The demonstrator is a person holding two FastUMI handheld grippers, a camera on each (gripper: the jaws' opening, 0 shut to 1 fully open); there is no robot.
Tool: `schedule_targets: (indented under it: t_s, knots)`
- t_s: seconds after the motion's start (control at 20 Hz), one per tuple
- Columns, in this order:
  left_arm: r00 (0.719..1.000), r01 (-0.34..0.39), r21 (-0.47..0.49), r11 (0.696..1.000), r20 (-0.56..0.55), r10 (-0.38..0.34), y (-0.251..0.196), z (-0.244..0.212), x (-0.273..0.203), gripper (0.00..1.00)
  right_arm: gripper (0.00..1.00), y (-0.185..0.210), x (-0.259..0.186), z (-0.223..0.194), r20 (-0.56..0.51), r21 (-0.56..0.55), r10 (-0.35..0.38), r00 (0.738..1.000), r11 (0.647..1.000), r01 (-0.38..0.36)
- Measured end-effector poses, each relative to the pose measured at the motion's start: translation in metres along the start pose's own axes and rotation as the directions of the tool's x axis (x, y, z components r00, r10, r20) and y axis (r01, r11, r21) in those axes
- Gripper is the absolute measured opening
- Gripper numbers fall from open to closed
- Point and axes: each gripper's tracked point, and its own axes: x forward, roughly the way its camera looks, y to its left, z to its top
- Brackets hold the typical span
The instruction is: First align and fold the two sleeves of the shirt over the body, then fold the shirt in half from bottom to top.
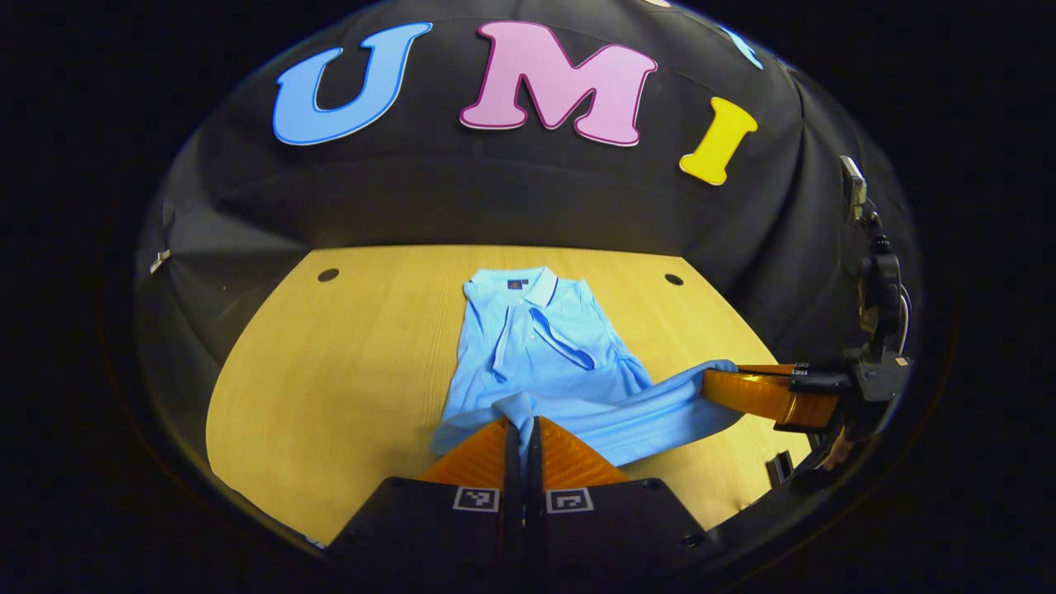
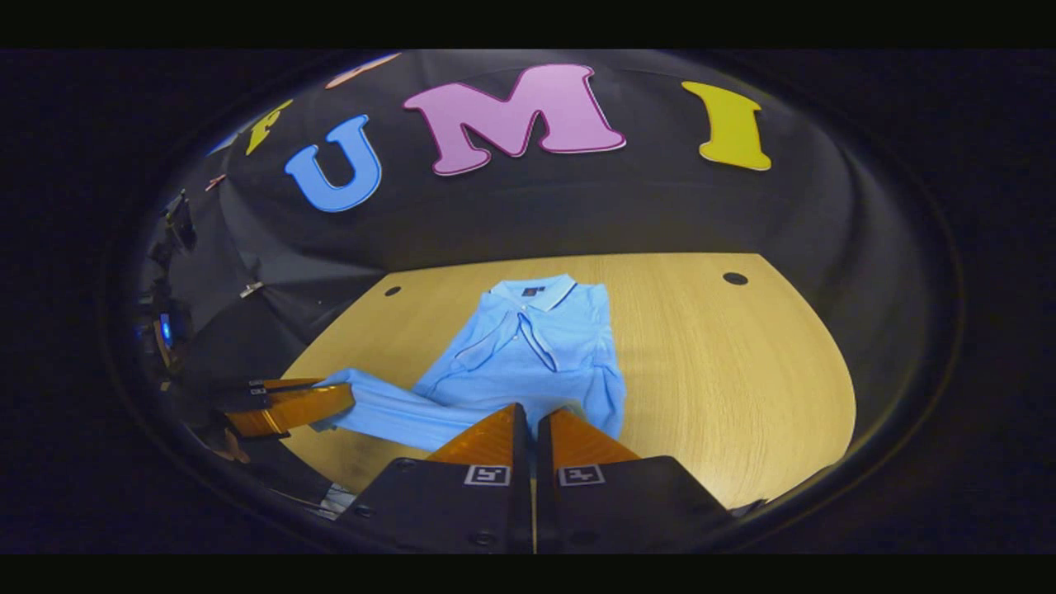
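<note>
A light blue polo shirt (image 1: pixel 536 338) lies on the wooden table (image 1: pixel 346 363) with its collar far from me and both sleeves folded over the body. My left gripper (image 1: pixel 522 422) is shut on one corner of the bottom hem, a fold of cloth pinched between its fingers. At the right of the left gripper view my right gripper (image 1: pixel 711 388) holds the other hem corner, and the hem hangs stretched between the two, raised off the table. In the right gripper view the shirt (image 2: pixel 536 346) lies ahead. There my right gripper (image 2: pixel 532 412) is shut at its near edge and my left gripper (image 2: pixel 346 396) grips the hem at the left.
Two dark round holes (image 1: pixel 328 275) (image 1: pixel 674 280) mark the table's far corners. A dark mounted device (image 1: pixel 874 280) stands by the cloth wall on the right. Bare tabletop (image 2: pixel 726 371) lies to the right of the shirt in the right gripper view.
</note>
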Motion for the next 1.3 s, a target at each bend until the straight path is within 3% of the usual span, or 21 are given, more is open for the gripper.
schedule_targets:
  t_s: [0.5, 0.8, 1.0, 1.1, 1.15, 1.3]
  knots:
    - [0.997, -0.030, -0.031, 0.999, 0.075, 0.032, 0.023, 0.106, 0.087, 0.06, 0.06, -0.014, 0.098, 0.108, 0.085, -0.005, 0.034, 0.996, 0.999, -0.034]
    - [0.997, -0.044, 0.007, 0.999, 0.069, 0.044, 0.036, 0.150, 0.153, 0.06, 0.06, -0.028, 0.162, 0.154, 0.118, 0.024, 0.029, 0.993, 0.999, -0.032]
    - [0.998, -0.038, -0.003, 0.999, 0.048, 0.038, 0.047, 0.159, 0.205, 0.06, 0.06, -0.040, 0.207, 0.163, 0.114, 0.059, 0.013, 0.993, 0.998, -0.020]
    - [0.999, -0.021, -0.010, 1.000, 0.038, 0.022, 0.055, 0.156, 0.234, 0.06, 0.06, -0.049, 0.234, 0.153, 0.082, 0.047, -0.001, 0.997, 0.999, -0.002]
    - [0.999, -0.009, -0.009, 1.000, 0.036, 0.009, 0.060, 0.152, 0.249, 0.06, 0.12, -0.055, 0.247, 0.146, 0.061, 0.044, -0.013, 0.998, 0.999, 0.010]
    - [1.000, -0.002, -0.034, 0.999, 0.030, 0.003, 0.080, 0.138, 0.288, 0.06, 0.12, -0.069, 0.278, 0.131, 0.038, 0.066, -0.037, 0.999, 0.997, 0.035]
